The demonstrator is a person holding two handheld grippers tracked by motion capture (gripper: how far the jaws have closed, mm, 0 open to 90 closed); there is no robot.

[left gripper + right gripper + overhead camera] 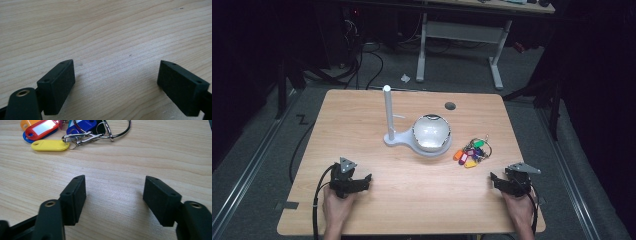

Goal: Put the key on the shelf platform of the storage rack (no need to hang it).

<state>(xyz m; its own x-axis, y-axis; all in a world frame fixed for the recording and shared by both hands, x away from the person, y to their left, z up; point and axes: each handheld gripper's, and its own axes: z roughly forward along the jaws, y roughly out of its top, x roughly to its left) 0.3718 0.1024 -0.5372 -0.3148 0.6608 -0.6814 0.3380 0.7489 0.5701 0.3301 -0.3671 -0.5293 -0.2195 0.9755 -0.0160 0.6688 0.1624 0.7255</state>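
Observation:
A bunch of coloured key tags on metal rings (472, 151) lies right of the table's middle; in the right gripper view the tags (50, 135) sit just beyond my jaws. A white stand with an upright post (388, 112) carries a round white bowl (431, 133) at the table's centre. My left gripper (367, 179) rests low on the wood at the front left, open and empty (116, 75). My right gripper (493, 177) rests at the front right, open with nothing between its fingers (115, 190), a short way in front of the key tags.
The wooden table (362, 115) has a round cable hole (450, 105) near its far edge. Beyond it stand a white-legged desk (462, 35) and cables on the grey floor. Bare wood lies between the two grippers.

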